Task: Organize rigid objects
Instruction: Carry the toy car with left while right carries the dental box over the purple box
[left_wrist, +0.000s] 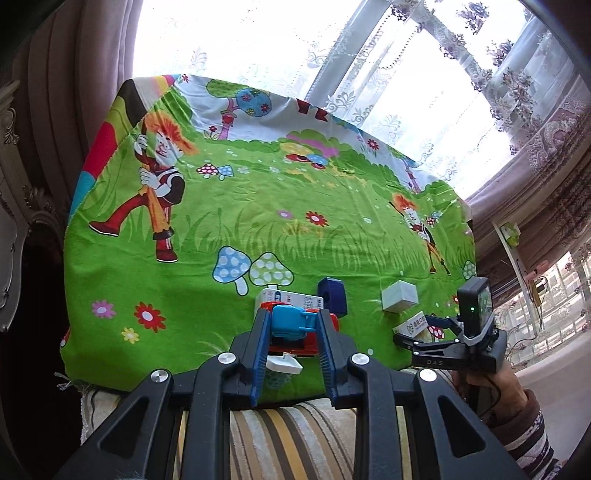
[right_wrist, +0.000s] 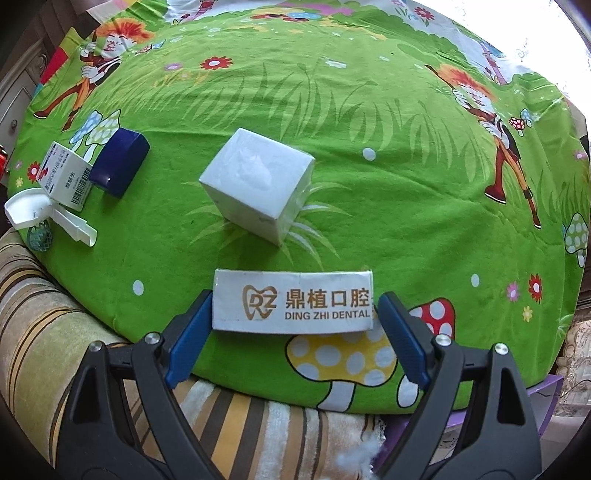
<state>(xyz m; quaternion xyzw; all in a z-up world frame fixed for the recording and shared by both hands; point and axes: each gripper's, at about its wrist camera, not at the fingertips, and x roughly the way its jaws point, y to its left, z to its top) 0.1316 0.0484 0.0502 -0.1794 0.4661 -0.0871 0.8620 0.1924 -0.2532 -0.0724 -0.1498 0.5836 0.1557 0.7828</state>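
the left tongs are clamped on a toy with a rounded blue top and a red body below it; the blue pads press its two sides, and the toy sits above the near edge of the green cartoon cloth. under it lies a small white plastic piece. just behind the toy lie a white printed carton and a dark blue box, side by side and touching or nearly so.

the right tongs stand wide apart on either side of a flat white box marked "ding zhi dental", with a gold tooth logo. the box lies on the cloth near its front edge; the left pad is at the box's end, the right pad just clear of the other end, so no grip shows. beyond it, apart, sits a plain white cube-like box, turned corner-on. far to the left lie the carton, the dark blue box and a white scoop-shaped piece.

a striped cover shows beneath the cloth's near edge.
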